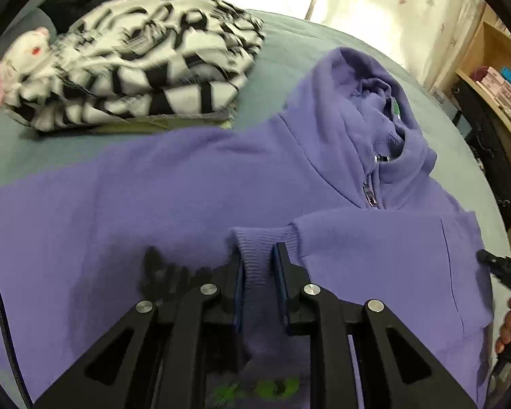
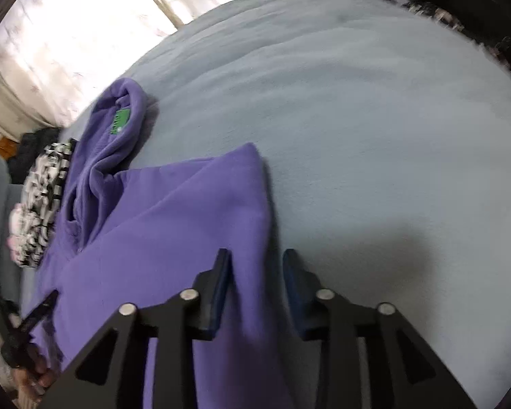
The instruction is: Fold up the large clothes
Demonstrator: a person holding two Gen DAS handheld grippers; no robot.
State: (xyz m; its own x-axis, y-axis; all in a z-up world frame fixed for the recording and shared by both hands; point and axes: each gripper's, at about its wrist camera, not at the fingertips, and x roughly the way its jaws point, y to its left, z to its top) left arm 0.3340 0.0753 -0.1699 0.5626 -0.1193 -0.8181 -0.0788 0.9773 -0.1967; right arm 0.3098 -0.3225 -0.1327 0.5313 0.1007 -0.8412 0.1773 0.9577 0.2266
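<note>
A purple zip hoodie lies front-up on the grey-blue bed, hood towards the far side. One sleeve is folded across the chest, and its ribbed cuff sits pinched between the pads of my left gripper, which is shut on it. In the right wrist view the hoodie shows a folded side edge running between the spread fingers of my right gripper. The cloth lies against one finger only, so that gripper is open. The right gripper's tip also shows at the left wrist view's right edge.
A folded black-and-white patterned cloth and a pink-and-white plush toy lie at the bed's far left. Pale curtains hang behind the bed, and a wooden shelf stands to the right. Bare bedcover stretches right of the hoodie.
</note>
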